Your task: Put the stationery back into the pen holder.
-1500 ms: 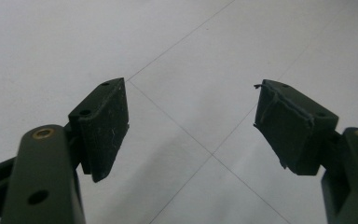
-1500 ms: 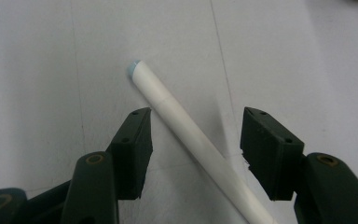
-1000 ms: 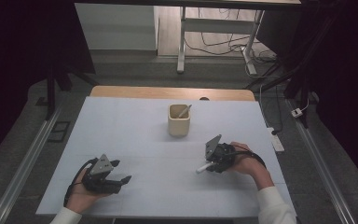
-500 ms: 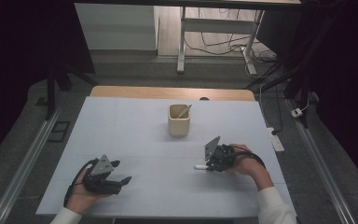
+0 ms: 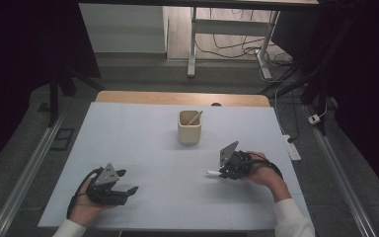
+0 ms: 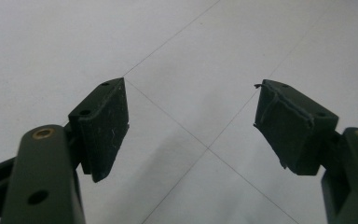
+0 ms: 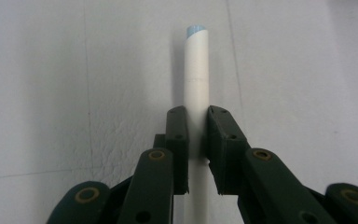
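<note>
High view sits above your side of the table (image 5: 143,128), looking forward and down; it takes in the whole top plus floor behind. Left gripper view rides your left gripper (image 6: 191,121), aimed steeply down, very close to the bare tabletop. Right gripper view rides your right gripper (image 7: 196,140), also close, looking along the white stick (image 7: 196,70). Shared with the high view: the tabletop, stick (image 5: 212,173), both grippers (image 5: 128,190) (image 5: 220,173).
</note>
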